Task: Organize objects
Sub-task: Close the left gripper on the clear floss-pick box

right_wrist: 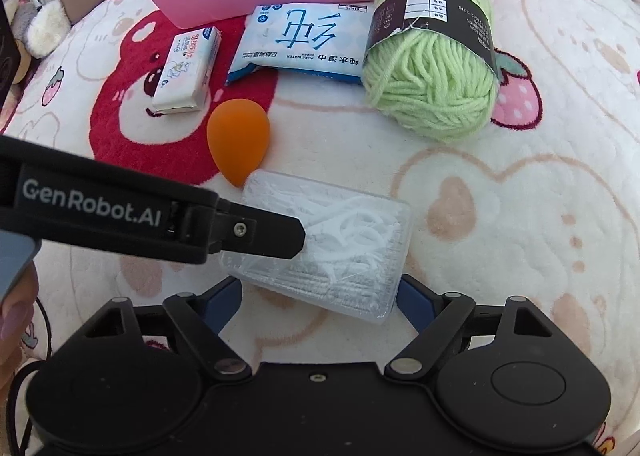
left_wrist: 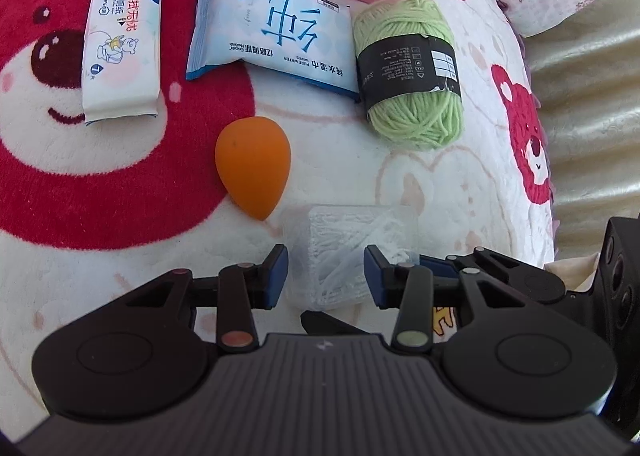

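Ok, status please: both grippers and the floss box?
Left gripper shut on floss box. Right gripper open, fingers astride same box. Orange sponge close beside box, clear of fingers.

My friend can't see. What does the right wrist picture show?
A clear plastic box of white floss picks lies on a bear-print fleece blanket, between the right tool's open blue pads, with the left tool's black finger over it. Behind lie an orange egg-shaped sponge and a green yarn ball.
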Motion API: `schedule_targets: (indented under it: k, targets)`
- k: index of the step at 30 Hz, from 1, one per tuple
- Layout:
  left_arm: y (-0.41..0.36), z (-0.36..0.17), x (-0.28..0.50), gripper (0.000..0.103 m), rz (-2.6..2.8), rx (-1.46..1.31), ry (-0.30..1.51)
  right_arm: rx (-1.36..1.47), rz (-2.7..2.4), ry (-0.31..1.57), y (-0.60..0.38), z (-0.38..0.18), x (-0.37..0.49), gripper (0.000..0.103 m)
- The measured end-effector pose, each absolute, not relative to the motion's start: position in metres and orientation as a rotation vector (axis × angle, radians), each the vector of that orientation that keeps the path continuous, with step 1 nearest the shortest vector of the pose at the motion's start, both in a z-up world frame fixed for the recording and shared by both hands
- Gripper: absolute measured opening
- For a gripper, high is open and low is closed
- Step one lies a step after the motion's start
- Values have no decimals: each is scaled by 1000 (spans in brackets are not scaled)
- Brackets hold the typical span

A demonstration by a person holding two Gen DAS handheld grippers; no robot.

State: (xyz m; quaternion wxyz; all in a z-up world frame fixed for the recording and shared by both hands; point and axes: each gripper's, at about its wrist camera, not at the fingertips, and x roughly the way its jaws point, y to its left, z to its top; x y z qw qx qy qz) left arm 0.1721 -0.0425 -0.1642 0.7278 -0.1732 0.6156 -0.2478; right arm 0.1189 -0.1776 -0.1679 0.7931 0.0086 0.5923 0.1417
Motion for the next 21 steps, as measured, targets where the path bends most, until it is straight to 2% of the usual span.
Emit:
schedule_targets:
  k: [10, 21]
  targets:
    - [-50, -160, 170, 43, -559, -309, 1342, 30, 323, 1274, -177, -172, 127, 94]
    - [-44, -168, 174, 46, -549, -379, 1360, 65, 341, 1288, -175, -172, 130, 101]
